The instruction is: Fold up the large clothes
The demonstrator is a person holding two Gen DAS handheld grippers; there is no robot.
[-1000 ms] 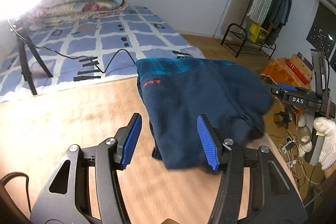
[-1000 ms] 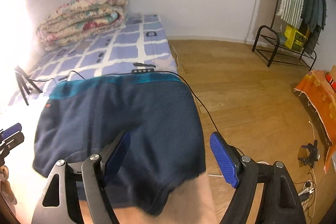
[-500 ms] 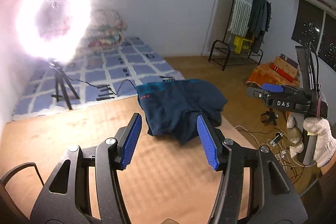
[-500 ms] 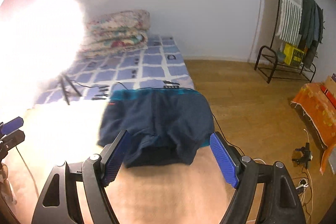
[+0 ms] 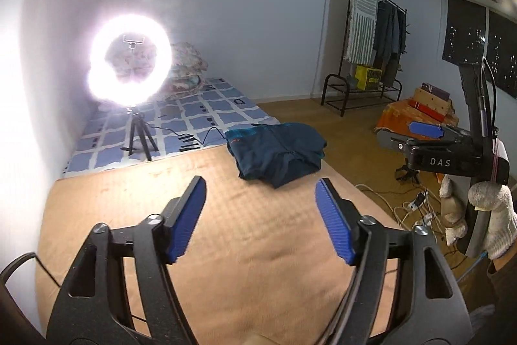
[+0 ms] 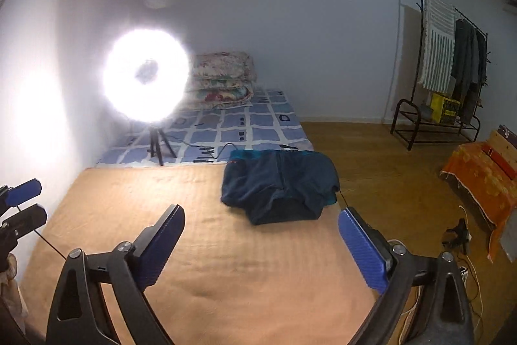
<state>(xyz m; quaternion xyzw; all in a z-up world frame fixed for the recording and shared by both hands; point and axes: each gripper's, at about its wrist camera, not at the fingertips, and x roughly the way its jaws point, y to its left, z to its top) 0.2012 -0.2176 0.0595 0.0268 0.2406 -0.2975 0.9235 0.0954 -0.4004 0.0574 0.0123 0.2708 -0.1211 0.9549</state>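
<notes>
Lying folded into a thick, soft bundle, the dark navy fleece garment (image 6: pixel 280 185) sits at the far edge of the counter (image 6: pixel 226 264), its teal-trimmed hem turned toward the bed beyond and a small red mark near its left corner. Its nap looks fuzzy and matte, and the lower layers bulge out beneath the top fold. The counter is covered in a tan, quilted-looking cloth with a faint grid texture.

The left gripper (image 5: pixel 261 217) hangs above the near part of the counter, well apart from the garment; its jaws have just been opening and stand spread with nothing between the ribbed blue pads. The right gripper (image 6: pixel 261 248) is likewise spread wide, having just opened further, and empty; in the left wrist view it appears at the right edge, held by a hand in a white knitted glove (image 5: pixel 496 215).

Behind the counter lies a low mattress (image 6: pixel 252 125) in a blue-and-white checked sheet, with a floral quilt (image 6: pixel 223 80) stacked at its head. A glaring ring light (image 6: pixel 147 75) stands on a thin black tripod. On the wooden floor (image 6: pixel 371 157) at right stand a black metal clothes rack (image 6: pixel 446 63) with hanging fabrics and an orange cloth-draped heap (image 6: pixel 481 173).
</notes>
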